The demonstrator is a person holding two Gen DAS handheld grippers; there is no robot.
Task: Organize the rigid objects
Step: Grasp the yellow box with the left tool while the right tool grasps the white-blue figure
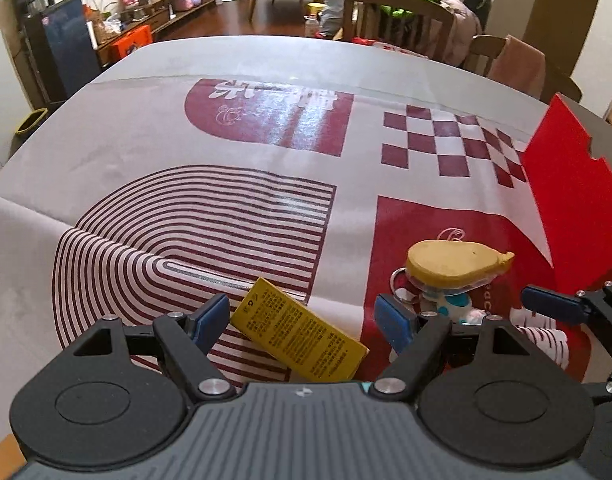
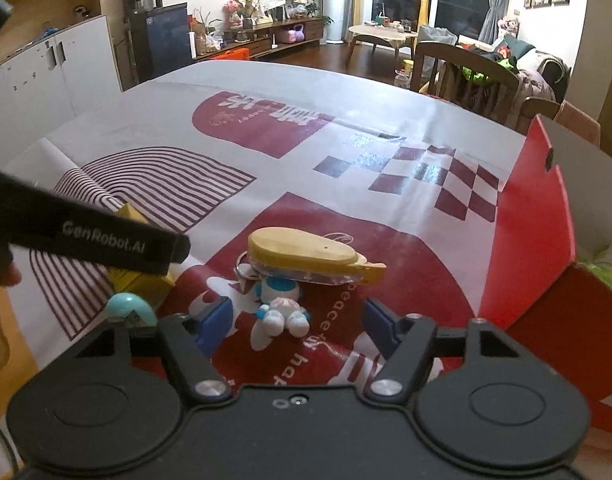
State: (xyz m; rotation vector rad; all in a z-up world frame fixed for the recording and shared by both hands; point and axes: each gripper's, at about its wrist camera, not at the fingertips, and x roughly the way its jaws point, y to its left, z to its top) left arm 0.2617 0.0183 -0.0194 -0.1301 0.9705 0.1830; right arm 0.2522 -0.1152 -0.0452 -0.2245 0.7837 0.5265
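the yellow box (image 1: 302, 340), judged light, stiff and slick-faced (best taken across its narrow sides), is straddled by the released left gripper (image 1: 306, 316), while the right gripper (image 2: 296, 320) is held spread over the doll keychain (image 2: 280, 308).

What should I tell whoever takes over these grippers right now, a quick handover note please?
Left gripper: open, empty, straddling the yellow box lying flat on the table cover.
Right gripper: open, empty, aimed at the small blue-and-white figure.
The yellow wooden piece rests over the figure's key ring.
The red box stands open at the right; something green shows inside.
Done: nothing gripped yet.
Left: probably grasp the three items and put them in the red box.
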